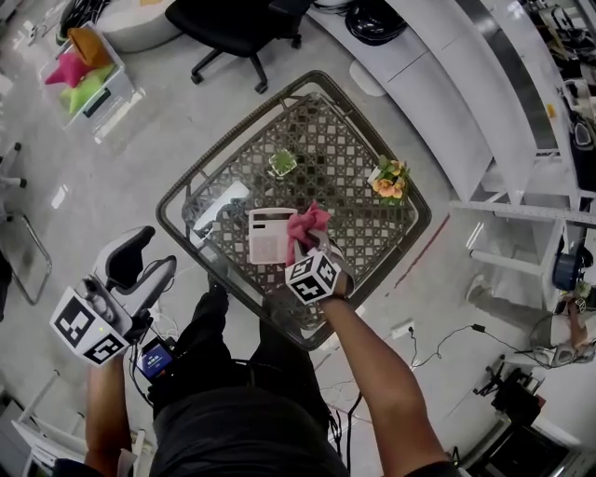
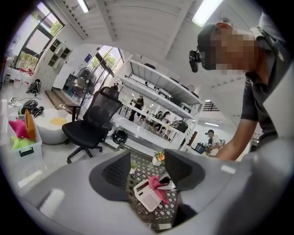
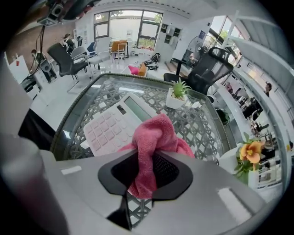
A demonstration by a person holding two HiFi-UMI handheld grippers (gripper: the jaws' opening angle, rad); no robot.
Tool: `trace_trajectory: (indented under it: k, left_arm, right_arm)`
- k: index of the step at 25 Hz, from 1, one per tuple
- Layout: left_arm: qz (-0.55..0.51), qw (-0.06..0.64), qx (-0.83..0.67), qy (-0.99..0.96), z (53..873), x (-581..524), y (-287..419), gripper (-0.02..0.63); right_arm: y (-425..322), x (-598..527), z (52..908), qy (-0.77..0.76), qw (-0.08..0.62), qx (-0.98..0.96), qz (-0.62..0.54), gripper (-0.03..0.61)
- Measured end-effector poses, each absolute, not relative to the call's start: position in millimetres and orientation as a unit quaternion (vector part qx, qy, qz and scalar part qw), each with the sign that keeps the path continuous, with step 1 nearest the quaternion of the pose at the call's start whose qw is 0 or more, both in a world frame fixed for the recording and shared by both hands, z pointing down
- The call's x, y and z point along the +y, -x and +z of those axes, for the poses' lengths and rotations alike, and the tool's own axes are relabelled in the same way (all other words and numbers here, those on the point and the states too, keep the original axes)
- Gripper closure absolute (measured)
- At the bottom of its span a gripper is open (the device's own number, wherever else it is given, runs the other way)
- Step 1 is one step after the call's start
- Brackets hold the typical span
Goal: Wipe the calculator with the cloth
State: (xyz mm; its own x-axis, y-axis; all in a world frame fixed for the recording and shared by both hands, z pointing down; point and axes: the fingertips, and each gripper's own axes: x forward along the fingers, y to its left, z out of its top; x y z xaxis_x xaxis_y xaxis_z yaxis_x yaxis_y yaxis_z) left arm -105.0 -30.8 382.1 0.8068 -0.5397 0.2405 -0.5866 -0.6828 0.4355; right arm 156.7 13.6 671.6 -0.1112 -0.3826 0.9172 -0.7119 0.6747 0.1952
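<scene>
A pale pink calculator [image 1: 270, 235] [image 3: 115, 127] lies flat on the glass-topped wicker table [image 1: 363, 177]. My right gripper [image 1: 312, 244] [image 3: 146, 174] points steeply down at the calculator's right edge, shut on a pink cloth [image 1: 306, 224] [image 3: 154, 147]. The cloth bunches out of the jaws and hangs over the calculator's right side. My left gripper [image 1: 140, 265] [image 2: 148, 173] is held off the table at the lower left, above the floor, open with nothing between its fingers. Through its jaws I see the calculator [image 2: 148, 195] and cloth [image 2: 158, 186] in the distance.
A small potted green plant [image 1: 283, 163] [image 3: 177, 94] stands at the table's far middle. A pot of orange flowers [image 1: 389, 180] [image 3: 250, 156] stands at the right corner. A black office chair [image 1: 244, 28] is beyond the table, a bin of coloured cloths [image 1: 82, 70] on the floor far left.
</scene>
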Motion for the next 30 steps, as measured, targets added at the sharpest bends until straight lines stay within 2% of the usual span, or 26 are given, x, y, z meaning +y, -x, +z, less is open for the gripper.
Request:
trace_trajectory:
  k: [3,8,12,17,30]
  left_arm:
    - [0.048,0.253,-0.305,-0.917,381.3,-31.5,101.1,0.367]
    - [0.048,0.255,-0.303,-0.917,382.4,-33.1,97.8,0.367]
    - [0.048,0.255,-0.304,-0.917,384.6,-35.6,98.5,0.367]
    - [0.045,0.256,-0.308,-0.915,384.3,-35.2,107.2,0.367]
    - [0.036,0.259,-0.329,-0.907,387.8,-34.2,140.8,0.367]
  right_arm:
    - [-170.4,11.3,664.4,-0.429,0.516,-0.717,0.190,0.508]
    - [-177.2,7.3,647.4,-0.554,0.378,-0.670,0.319,0.508]
    - [-168.5,11.0,652.7,-0.600,0.309,-0.633,0.379,0.508]
    - [-138.4,12.1,653.3,-0.599,0.284,-0.630,0.405,0.508]
    - [-70.2,11.8,652.4,-0.555,0.281,-0.660,0.421,0.508]
